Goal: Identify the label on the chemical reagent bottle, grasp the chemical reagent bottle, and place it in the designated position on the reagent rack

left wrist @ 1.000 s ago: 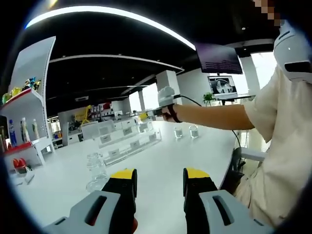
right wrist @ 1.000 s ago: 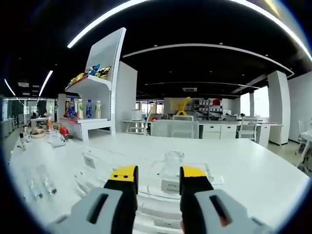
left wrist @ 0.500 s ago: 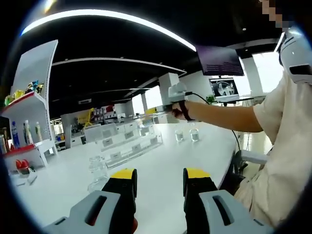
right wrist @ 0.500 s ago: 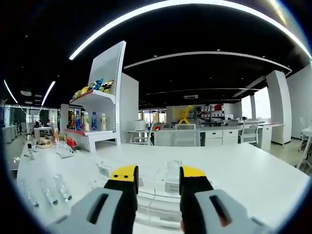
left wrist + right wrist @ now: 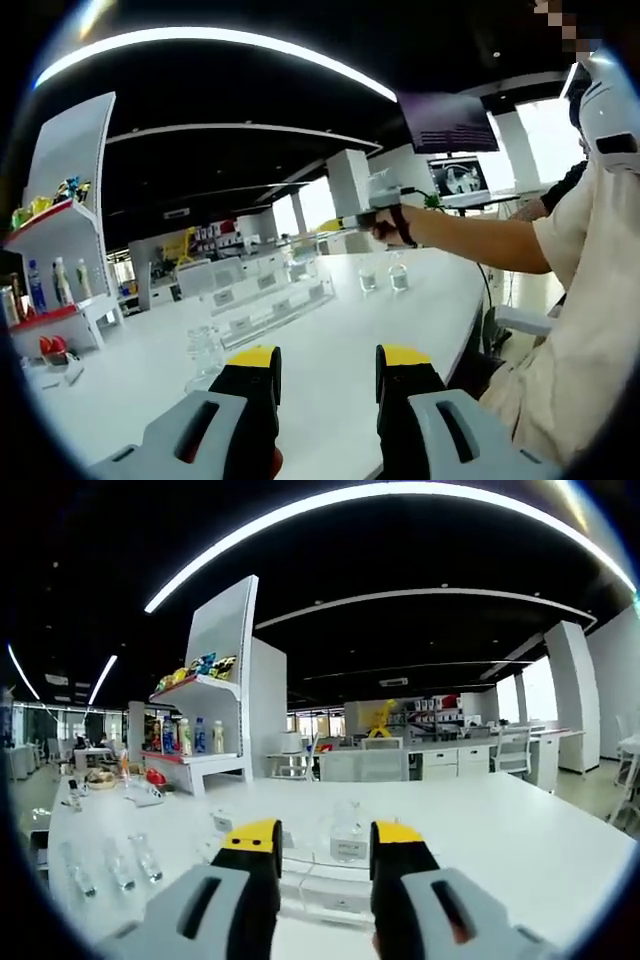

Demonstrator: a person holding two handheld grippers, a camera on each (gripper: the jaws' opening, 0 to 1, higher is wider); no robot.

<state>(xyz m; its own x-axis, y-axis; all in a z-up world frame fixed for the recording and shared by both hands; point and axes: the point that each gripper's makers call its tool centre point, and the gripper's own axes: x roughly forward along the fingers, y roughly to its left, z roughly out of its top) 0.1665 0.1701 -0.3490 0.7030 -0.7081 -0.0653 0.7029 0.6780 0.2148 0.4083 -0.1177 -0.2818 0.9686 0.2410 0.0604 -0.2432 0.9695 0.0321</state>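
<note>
My left gripper is open above the white table, nothing between its yellow-tipped jaws. A clear glass reagent bottle stands on the table just left of them. Beyond it lies the clear stepped reagent rack with white labels. A person's arm holds my right gripper out over the rack's far end. My right gripper is open and holds nothing. Past its jaws, a clear bottle stands on the rack behind a label.
Two small clear bottles stand on the table past the rack. Several small bottles stand to the left of the rack. A white shelf unit with drinks and snacks rises behind. The person's body is at the right.
The right gripper has drawn back and up from the rack, so the bottle on it looks smaller and farther. In the left gripper view the arm has shifted right.
</note>
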